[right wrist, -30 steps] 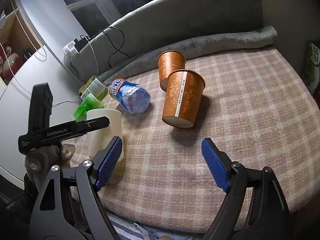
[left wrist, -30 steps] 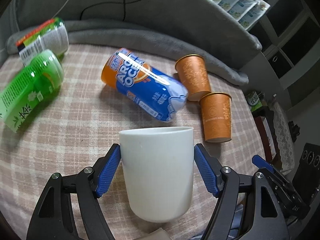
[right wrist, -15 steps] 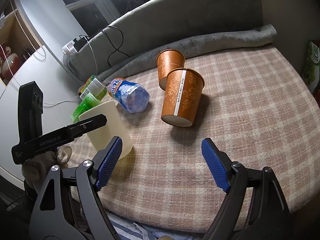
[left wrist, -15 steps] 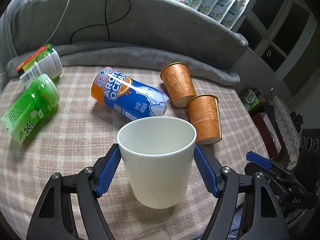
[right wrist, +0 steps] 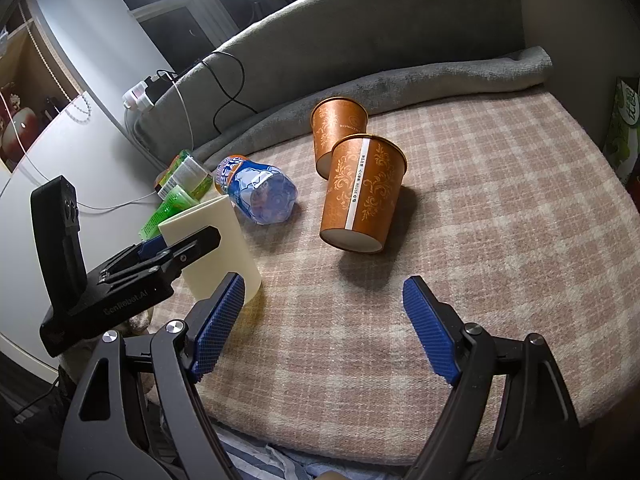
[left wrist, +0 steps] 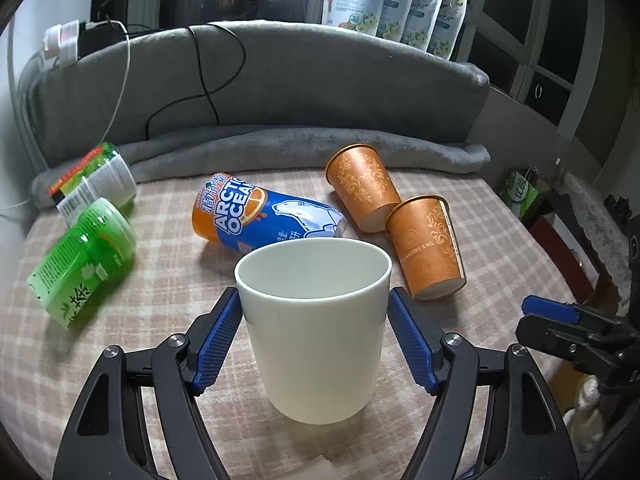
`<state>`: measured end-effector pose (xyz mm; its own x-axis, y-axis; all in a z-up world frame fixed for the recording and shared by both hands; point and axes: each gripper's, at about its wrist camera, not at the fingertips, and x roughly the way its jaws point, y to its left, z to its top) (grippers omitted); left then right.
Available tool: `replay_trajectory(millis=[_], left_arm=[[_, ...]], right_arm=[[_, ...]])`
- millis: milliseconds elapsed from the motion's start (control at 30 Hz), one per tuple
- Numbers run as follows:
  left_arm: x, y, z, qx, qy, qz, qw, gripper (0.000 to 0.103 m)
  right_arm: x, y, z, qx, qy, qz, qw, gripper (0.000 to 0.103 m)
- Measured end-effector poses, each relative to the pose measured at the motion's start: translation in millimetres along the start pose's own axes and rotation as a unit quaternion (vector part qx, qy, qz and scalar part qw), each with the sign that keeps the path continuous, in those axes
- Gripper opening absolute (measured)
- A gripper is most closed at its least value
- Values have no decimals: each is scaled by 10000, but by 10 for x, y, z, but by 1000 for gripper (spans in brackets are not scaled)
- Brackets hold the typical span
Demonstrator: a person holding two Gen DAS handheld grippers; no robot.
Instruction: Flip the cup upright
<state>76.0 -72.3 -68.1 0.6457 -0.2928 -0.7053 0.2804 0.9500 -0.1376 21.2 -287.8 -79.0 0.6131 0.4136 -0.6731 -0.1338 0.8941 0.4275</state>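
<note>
A plain white cup (left wrist: 316, 320) stands nearly upright, mouth up, its base on or just above the checked cloth (left wrist: 168, 288). My left gripper (left wrist: 314, 340) is shut on the white cup, one blue pad on each side. In the right wrist view the cup (right wrist: 216, 248) leans slightly, held by the left gripper (right wrist: 160, 258) at the cloth's left edge. My right gripper (right wrist: 322, 330) is open and empty, low over the front of the cloth; it also shows in the left wrist view (left wrist: 568, 320) at the right.
Two orange paper cups (left wrist: 428, 248) (left wrist: 362, 188) lie on their sides beyond the white cup. An Arctic Ocean bottle (left wrist: 260, 216) lies at centre, two green bottles (left wrist: 84, 260) (left wrist: 96, 180) at left. A grey rolled blanket (left wrist: 280, 144) and sofa back border the far side.
The left gripper has tilted the white cup from a leaning-back pose to nearly upright, its open mouth now facing up. The right gripper has stayed still and open.
</note>
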Motion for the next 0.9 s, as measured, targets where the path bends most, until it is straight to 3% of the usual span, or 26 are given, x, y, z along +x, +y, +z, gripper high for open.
replay_trajectory(millis=[900], left_arm=[[-277, -40, -245, -51, 29, -191, 9998, 74]], right_arm=[[-49, 152, -48, -141, -49, 78, 9999, 84]])
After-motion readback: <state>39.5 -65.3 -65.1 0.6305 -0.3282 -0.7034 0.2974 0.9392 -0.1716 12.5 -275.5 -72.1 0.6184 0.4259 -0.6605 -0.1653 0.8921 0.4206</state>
